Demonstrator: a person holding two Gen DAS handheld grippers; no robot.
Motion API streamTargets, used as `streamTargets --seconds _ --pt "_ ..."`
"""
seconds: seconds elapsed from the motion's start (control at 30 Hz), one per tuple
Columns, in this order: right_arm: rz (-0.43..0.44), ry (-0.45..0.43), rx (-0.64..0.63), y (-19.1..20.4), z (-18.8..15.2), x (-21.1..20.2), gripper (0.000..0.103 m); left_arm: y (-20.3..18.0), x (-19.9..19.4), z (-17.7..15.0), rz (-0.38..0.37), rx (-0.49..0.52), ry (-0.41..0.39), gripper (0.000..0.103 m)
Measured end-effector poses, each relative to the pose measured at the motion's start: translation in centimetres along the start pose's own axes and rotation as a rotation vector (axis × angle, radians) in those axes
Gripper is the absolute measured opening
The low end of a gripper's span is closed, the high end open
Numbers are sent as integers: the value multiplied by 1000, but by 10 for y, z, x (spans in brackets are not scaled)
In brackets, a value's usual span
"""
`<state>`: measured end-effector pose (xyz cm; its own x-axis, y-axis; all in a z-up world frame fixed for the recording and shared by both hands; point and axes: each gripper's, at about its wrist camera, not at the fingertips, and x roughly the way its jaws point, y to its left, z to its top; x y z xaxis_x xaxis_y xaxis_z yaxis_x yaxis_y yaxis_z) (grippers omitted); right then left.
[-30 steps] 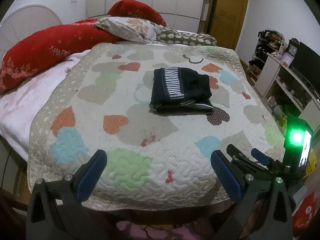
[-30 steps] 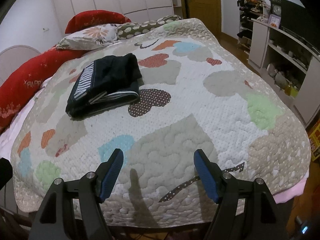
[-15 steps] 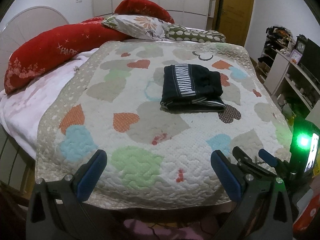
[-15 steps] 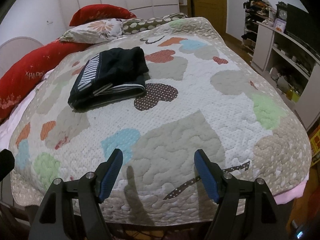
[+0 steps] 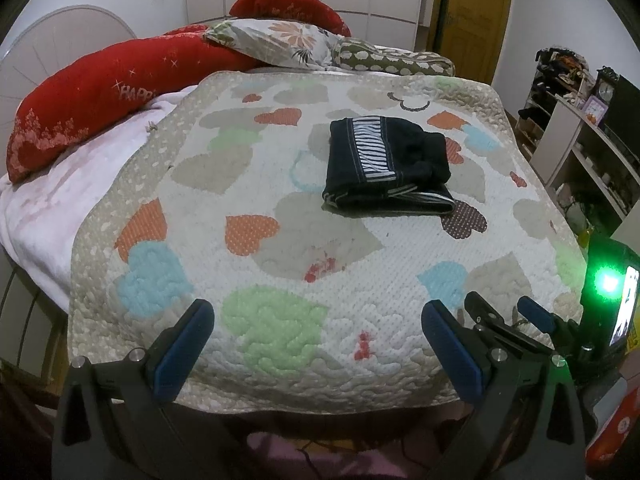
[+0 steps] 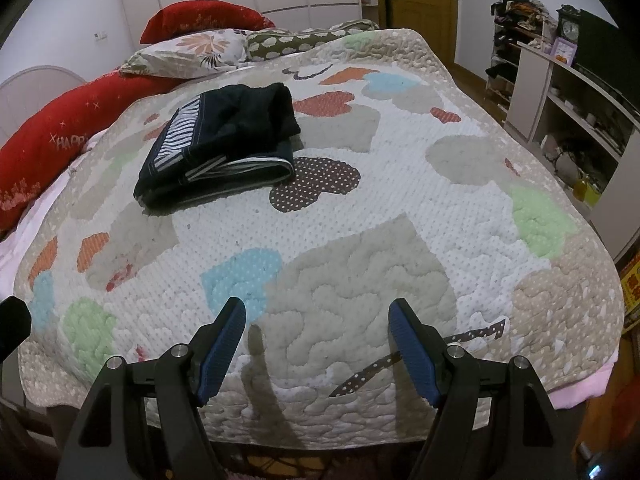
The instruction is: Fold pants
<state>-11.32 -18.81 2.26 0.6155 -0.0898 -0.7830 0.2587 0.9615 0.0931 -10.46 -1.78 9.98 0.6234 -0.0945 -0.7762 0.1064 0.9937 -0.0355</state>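
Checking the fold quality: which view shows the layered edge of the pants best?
The right wrist view: the pants sit nearer, stacked striped layers facing the camera. The left wrist view shows them farther off, mostly from above.

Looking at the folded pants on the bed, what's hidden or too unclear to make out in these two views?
- Pants: both wrist views show only the top and near edge; the layers beneath and the far side are hidden by the bundle itself.
- Clock on the shelf: too small to read in either view.
- Phone screen: seen edge-on at the left wrist view's right border, content unreadable.
- Red pillow lettering: partly hidden by a fold.
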Motion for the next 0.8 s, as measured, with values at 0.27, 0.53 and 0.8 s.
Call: streamTargets --seconds 0.27,0.53,0.8 --pt "-1 6 -9 2 0 2 78 1 2 0 -2 -2 6 103" --pt "-1 16 -13 3 -2 5 78 4 9 -3 -11 -14 33 103" --pt "-1 25 -19 3 -3 7 78 4 13 -4 -12 -20 52 103"
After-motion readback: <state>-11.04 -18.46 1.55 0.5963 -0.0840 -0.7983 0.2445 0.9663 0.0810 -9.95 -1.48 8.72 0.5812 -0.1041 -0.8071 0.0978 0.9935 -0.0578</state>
